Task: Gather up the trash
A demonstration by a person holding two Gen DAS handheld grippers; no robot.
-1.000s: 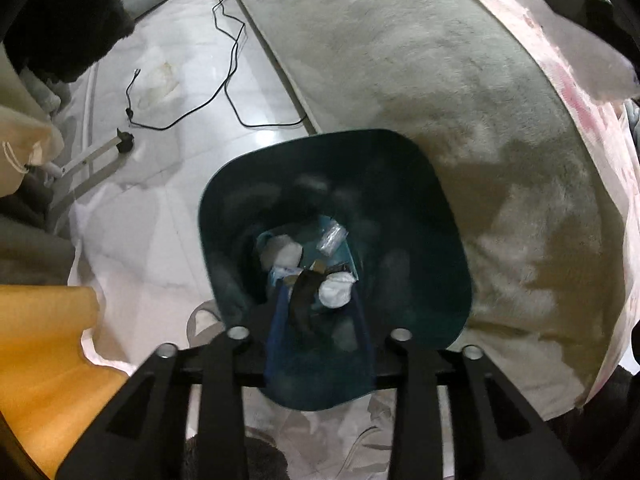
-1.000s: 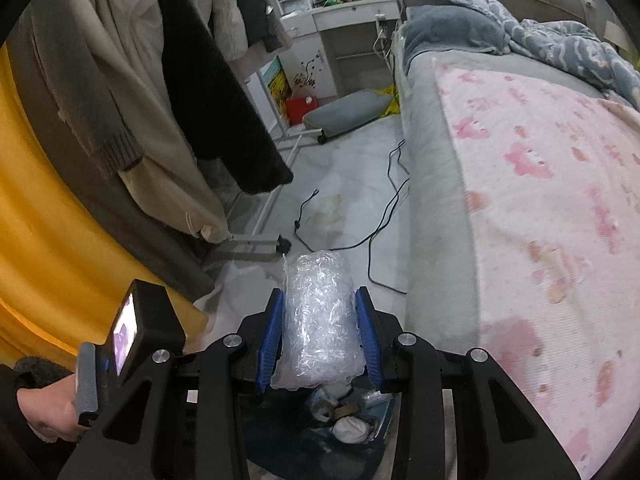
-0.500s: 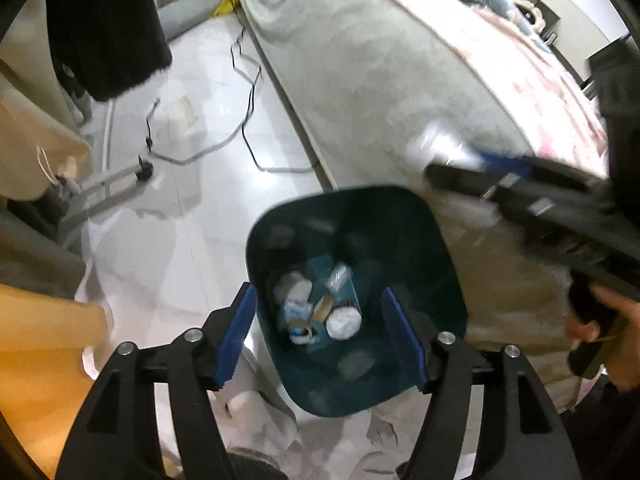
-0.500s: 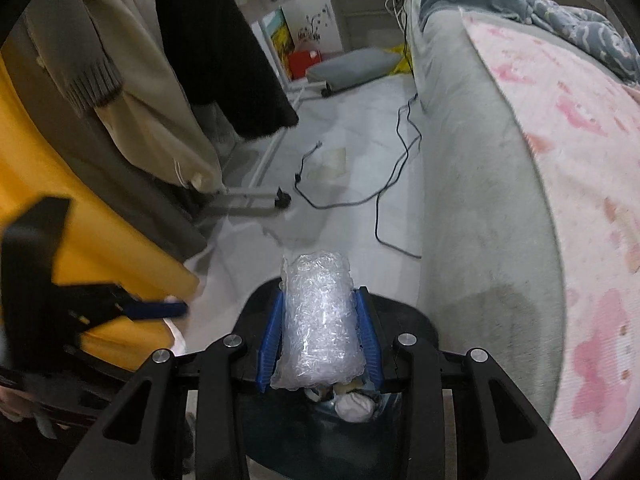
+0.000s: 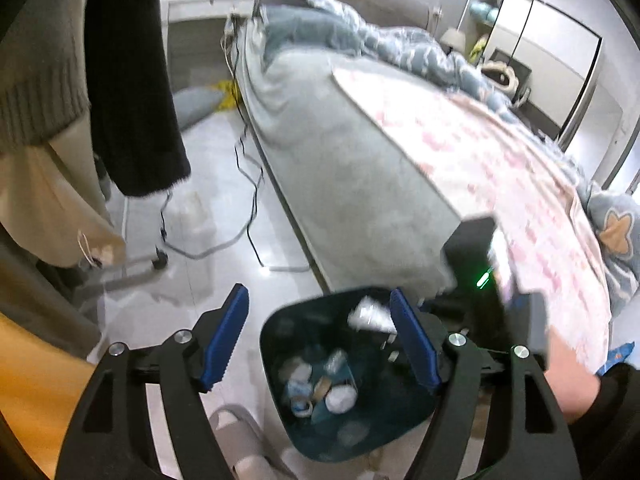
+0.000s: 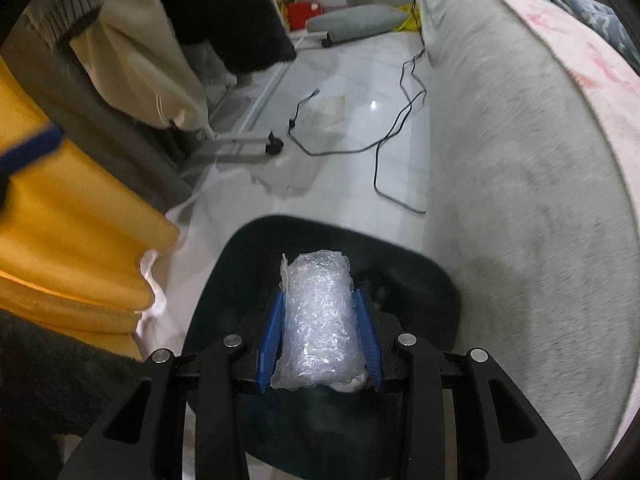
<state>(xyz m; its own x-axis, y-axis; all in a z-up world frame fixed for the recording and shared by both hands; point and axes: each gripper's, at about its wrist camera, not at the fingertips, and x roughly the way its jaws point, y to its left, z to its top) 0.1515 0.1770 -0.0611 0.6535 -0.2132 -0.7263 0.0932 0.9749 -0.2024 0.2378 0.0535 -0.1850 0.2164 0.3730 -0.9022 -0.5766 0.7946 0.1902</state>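
Observation:
A dark teal trash bin (image 5: pixel 276 344) stands on the floor beside the bed, with several bits of rubbish (image 5: pixel 320 384) at its bottom. My left gripper (image 5: pixel 320 320) hangs above it, its jaws opening wide with nothing gripped between the blue pads. A roll of clear bubble wrap (image 6: pixel 318 320) sits clamped in my right gripper (image 6: pixel 318 304), directly over the same bin (image 6: pixel 420 280). In the left wrist view the right gripper's black body (image 5: pixel 476 264) and a hand (image 5: pixel 568 376) show over the bin's right rim, with the wrap (image 5: pixel 368 314) blurred below.
The grey-sided bed (image 6: pixel 520 160) with a pink sheet runs along the right. Black cables (image 6: pixel 384 136) lie on the white floor. Hanging coats (image 5: pixel 132 80) and a clothes rack foot (image 6: pixel 272 146) are on the left, yellow fabric (image 6: pixel 72 240) close by.
My left gripper let go of its trash inside the bin, opened wide and rose out, tilting up toward the bed. My right gripper came down over the bin with the bubble wrap.

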